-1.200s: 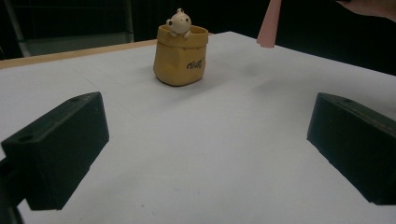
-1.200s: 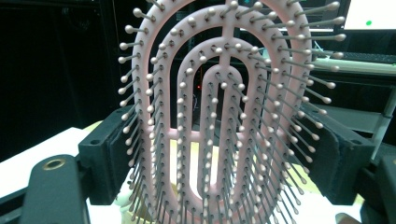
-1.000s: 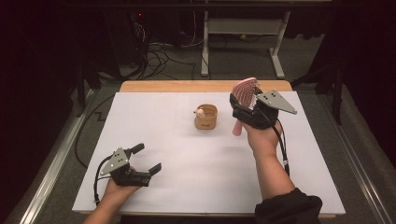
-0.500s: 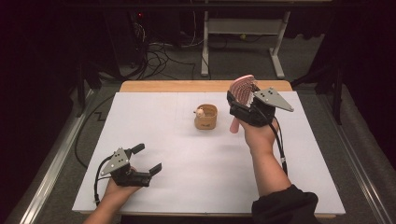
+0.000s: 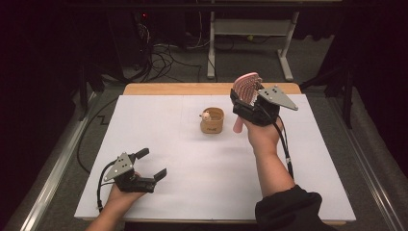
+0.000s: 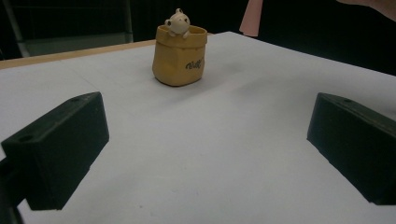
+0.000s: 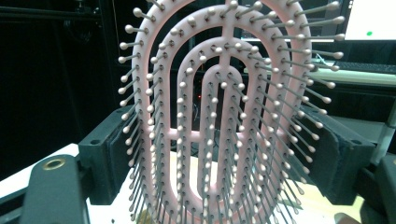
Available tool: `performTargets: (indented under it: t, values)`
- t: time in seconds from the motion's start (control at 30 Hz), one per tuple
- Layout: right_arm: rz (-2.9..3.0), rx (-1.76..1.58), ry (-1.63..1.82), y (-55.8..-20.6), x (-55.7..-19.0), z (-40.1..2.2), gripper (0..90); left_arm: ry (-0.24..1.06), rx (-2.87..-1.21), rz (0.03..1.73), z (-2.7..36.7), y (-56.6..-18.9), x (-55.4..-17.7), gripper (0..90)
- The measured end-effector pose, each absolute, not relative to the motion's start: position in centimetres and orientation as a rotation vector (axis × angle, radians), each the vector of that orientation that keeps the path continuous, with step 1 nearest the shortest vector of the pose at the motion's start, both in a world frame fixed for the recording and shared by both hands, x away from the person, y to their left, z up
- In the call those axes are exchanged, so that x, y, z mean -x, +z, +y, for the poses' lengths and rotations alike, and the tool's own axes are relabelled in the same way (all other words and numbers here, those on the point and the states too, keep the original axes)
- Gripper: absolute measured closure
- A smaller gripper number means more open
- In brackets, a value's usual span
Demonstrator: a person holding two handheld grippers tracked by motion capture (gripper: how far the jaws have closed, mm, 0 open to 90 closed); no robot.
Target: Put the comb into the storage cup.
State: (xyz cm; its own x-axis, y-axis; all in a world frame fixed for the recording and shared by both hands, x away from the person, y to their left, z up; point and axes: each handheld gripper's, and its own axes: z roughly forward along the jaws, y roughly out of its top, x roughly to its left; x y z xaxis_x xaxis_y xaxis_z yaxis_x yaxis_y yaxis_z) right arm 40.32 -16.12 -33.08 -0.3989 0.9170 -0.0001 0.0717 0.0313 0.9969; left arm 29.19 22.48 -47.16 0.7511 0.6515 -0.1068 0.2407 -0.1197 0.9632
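Note:
A pink hairbrush [image 5: 247, 85] stands upright in the air, its handle [image 5: 237, 126] pointing down just right of a small yellow pot [image 5: 212, 121]. My right gripper [image 5: 245, 99] is shut on the brush head; in the right gripper view the bristled head [image 7: 224, 116] faces the camera with a black jaw pressed against each side. A little bear figure [image 6: 178, 22] peeks over the rim of the pot [image 6: 180, 56]. My left gripper [image 5: 152, 163] rests at the front left of the table, open with nothing between its jaws [image 6: 208, 149].
A white sheet [image 5: 192, 192] covers the table, with a wooden strip [image 5: 183, 89] along the far edge. Behind the table are a metal frame [image 5: 250, 29] and loose cables [image 5: 163, 57] on the dark floor. A metal rail [image 5: 53, 178] runs along the left.
The right hand with the brush has drifted slightly left, toward the pot. The left hand has stayed in place.

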Motion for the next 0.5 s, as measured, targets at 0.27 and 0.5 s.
performTargets:
  t: [0.27, 0.5]
  values:
    - [1.573, -1.026, 1.46, -32.8, -41.2, -15.3, 20.3, 0.406, -1.698, 0.715, 22.4, -47.2, -29.2, 0.0]
    - [1.57, -1.016, 1.473, -32.3, -42.0, -14.4, 20.3, 0.411, -1.706, 0.713, 22.4, -47.2, -29.3, 0.0]
